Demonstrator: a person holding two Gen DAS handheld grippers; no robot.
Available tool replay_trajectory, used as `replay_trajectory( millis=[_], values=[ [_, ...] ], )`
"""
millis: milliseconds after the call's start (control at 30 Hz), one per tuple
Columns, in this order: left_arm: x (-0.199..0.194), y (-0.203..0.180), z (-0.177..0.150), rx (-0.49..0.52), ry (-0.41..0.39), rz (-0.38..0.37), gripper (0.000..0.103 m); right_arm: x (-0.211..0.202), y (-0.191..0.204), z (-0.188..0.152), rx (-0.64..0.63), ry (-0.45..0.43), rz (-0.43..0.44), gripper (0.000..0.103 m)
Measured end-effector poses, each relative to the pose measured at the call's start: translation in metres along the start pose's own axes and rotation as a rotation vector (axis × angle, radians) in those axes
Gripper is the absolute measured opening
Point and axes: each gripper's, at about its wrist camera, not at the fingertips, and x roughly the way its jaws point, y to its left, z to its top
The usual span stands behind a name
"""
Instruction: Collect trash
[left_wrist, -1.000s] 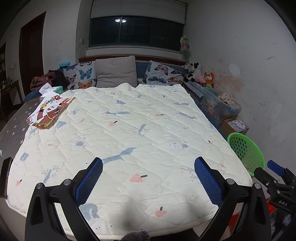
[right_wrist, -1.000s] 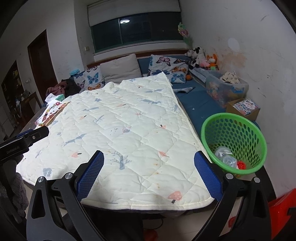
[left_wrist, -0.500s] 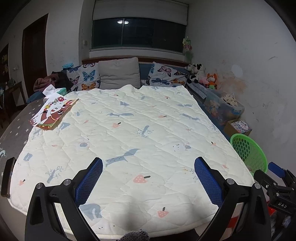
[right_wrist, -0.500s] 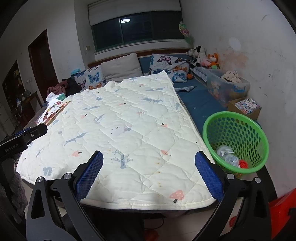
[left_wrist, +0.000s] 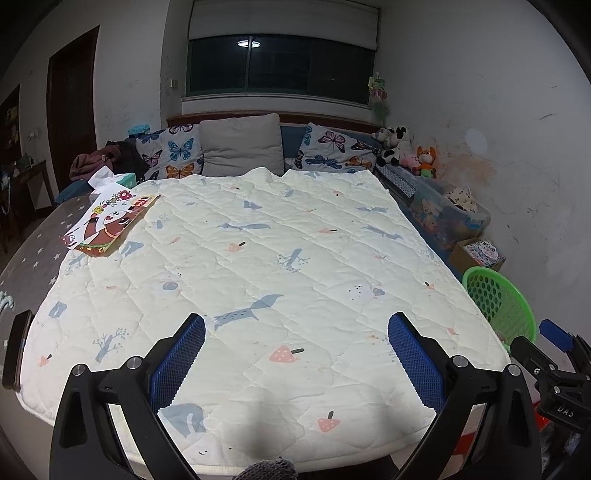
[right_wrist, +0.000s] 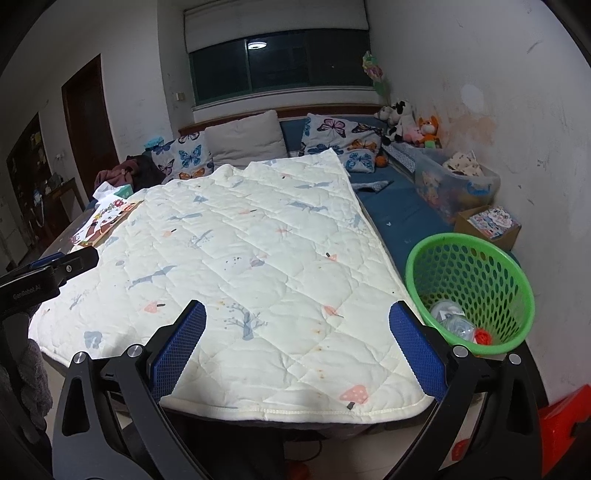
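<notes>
A green perforated basket (right_wrist: 472, 291) stands on the blue bed at the quilt's right edge, holding clear plastic trash (right_wrist: 452, 319) and a small red piece (right_wrist: 482, 336). The same basket (left_wrist: 496, 302) shows at the right in the left wrist view. My left gripper (left_wrist: 295, 354) hovers open over the near end of the cream quilt (left_wrist: 258, 266), nothing between its blue pads. My right gripper (right_wrist: 297, 350) is also open and empty above the quilt's near right corner, just left of the basket. A colourful printed sheet (left_wrist: 109, 221) lies on the quilt's far left corner.
Butterfly pillows (left_wrist: 170, 155) and a grey cushion (left_wrist: 242, 149) line the headboard. A tissue box (left_wrist: 118, 179) sits beyond the printed sheet. Soft toys (right_wrist: 410, 123), a clear storage bin (right_wrist: 454, 188) and a cardboard box (right_wrist: 489, 225) run along the right wall. A red stool (right_wrist: 561, 417) stands low right.
Both grippers have pulled back and risen slightly from the bed, so the room sits a little lower in both views. Both stay open and empty.
</notes>
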Motion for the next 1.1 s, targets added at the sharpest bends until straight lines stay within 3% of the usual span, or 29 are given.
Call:
replay_trajectory(
  millis=[1100],
  values=[
    [0.0030, -0.0014, -0.0044, 0.007, 0.004, 0.009, 0.096, -0.0005, -0.0020, -0.0015, 0.005, -0.001, -0.002, 0.099]
  ],
)
